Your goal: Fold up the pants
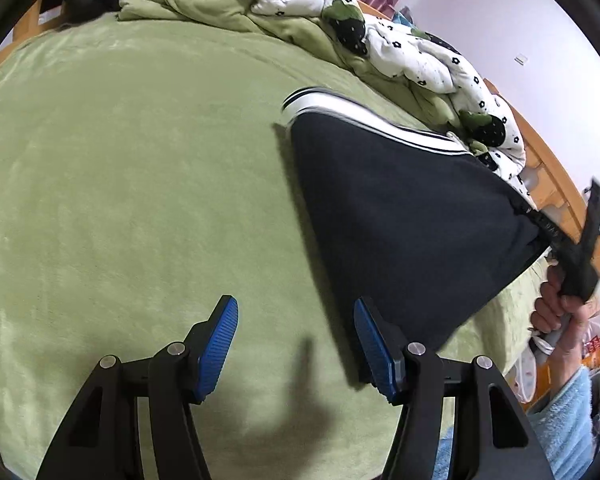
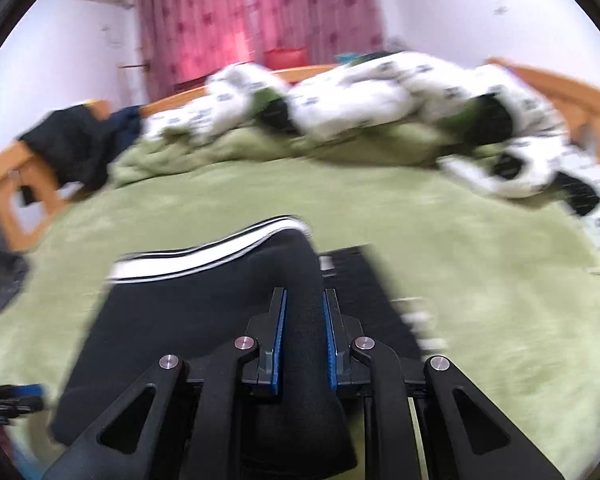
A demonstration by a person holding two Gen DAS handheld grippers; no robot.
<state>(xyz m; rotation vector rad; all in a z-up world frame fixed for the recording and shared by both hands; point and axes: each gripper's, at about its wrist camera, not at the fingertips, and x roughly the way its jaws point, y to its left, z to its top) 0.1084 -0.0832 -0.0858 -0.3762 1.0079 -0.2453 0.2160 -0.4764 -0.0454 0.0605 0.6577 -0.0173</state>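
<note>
So here we've got the black fleece pants with the white-striped waistband [image 1: 404, 216] hanging off our right tongs [image 2: 304, 340], which are pinching a bunched ridge of the dark fabric between the blue pads. The pants sit over the right side of the fuzzy green bed cover [image 1: 140, 184], part lifted and part draped, with the striped waistband at the far end. Our guess is we're holding one end up so the cloth hangs flat and can be laid over itself for a fold.

Our left tongs [image 1: 296, 344] are spread wide with nothing in them, hovering over bare green cover just left of the pants. Probably waiting to catch the loose near edge, but that's only our read.

Stuff we can't make out: the right wrist view is badly smeared, so how much fabric is really pinched is hard to say. Whether the legs are already doubled is hidden under the top layer. The lower end of the pants is covered by the right tongs' own body. The rumpled white quilt with black flower prints [image 1: 384, 36] along the far side is cut off at the frame edge.
</note>
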